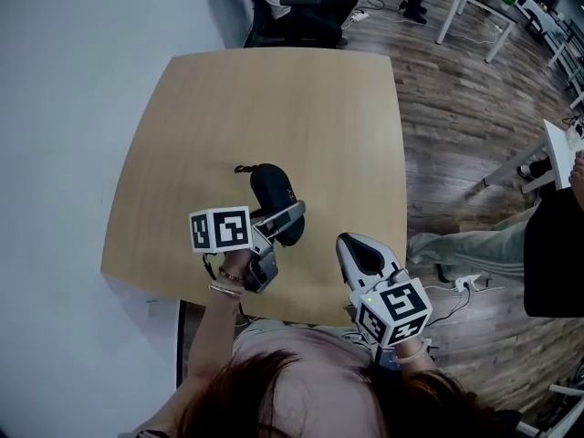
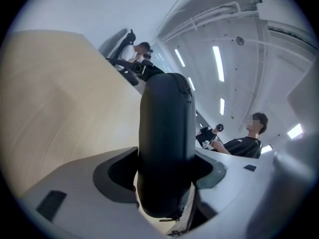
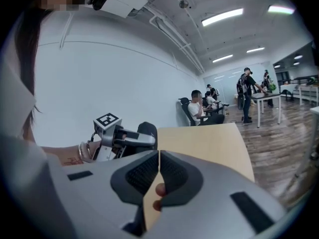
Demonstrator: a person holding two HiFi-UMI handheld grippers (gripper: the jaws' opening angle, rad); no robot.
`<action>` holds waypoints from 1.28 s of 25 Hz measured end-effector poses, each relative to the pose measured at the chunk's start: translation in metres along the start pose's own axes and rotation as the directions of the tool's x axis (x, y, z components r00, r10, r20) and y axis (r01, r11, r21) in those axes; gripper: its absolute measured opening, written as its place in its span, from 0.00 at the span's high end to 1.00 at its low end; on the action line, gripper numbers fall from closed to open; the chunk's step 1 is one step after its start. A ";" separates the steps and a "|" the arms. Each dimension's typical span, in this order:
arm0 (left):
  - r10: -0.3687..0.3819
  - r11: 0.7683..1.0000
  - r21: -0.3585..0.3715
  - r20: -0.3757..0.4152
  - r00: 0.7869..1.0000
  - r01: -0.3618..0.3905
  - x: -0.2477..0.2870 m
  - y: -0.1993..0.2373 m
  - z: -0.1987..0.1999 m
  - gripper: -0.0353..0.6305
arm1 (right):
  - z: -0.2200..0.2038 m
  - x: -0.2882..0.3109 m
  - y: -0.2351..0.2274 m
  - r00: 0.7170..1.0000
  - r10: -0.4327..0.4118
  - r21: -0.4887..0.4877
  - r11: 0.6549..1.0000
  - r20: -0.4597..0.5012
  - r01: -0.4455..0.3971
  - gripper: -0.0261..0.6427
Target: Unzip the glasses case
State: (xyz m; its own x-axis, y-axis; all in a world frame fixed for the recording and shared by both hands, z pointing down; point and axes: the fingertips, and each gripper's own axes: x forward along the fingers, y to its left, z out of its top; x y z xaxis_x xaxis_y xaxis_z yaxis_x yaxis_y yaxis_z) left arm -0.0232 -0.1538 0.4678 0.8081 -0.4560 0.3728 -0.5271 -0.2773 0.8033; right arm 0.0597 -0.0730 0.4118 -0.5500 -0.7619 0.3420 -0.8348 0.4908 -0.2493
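A black oval glasses case (image 1: 270, 192) lies on the wooden table (image 1: 310, 108), its small cord loop (image 1: 241, 168) at the far end. My left gripper (image 1: 288, 218) is shut on the near end of the case. In the left gripper view the case (image 2: 167, 128) fills the gap between the jaws of the left gripper (image 2: 167, 169), with its zip seam along the right edge. My right gripper (image 1: 352, 245) hovers over the table's near right part, apart from the case, shut and holding nothing. From the right gripper view its pads (image 3: 142, 173) meet, and the case (image 3: 147, 130) shows at left.
The table's near edge (image 1: 301, 319) runs just under both grippers. A person sits on a chair (image 1: 301, 7) beyond the far edge. Wood floor, a power strip (image 1: 467, 281) and another person's legs (image 1: 474, 245) are at right, with white tables (image 1: 474, 7) further off.
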 end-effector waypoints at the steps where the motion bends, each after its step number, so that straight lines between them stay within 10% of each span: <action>1: -0.027 0.999 0.019 0.031 0.999 0.026 -0.004 -0.011 0.008 0.51 | 0.002 0.000 0.002 1.000 0.003 -0.003 1.000 0.005 -0.003 0.94; 16: -0.368 0.927 0.210 0.354 0.860 0.310 -0.066 -0.125 0.076 0.51 | 0.036 -0.003 0.041 0.989 0.125 -0.041 0.992 0.083 -0.122 0.93; 23: -0.504 0.864 0.246 0.450 0.737 0.440 -0.091 -0.149 0.082 0.51 | 0.049 -0.006 0.068 0.970 0.213 -0.044 0.977 0.117 -0.209 0.85; 32: -0.546 0.836 0.241 0.447 0.709 0.493 -0.095 -0.157 0.075 0.51 | 0.062 -0.003 0.100 0.941 0.300 -0.047 0.954 0.155 -0.297 0.85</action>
State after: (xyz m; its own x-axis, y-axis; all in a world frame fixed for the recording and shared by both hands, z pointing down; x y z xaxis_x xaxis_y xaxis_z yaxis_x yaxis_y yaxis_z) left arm -0.0365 -0.1308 0.2710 0.7430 -0.5494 -0.3822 -0.1058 -0.6603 0.7435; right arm -0.0207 -0.0476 0.3300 -0.7649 -0.6353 0.1064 -0.6343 0.7139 -0.2967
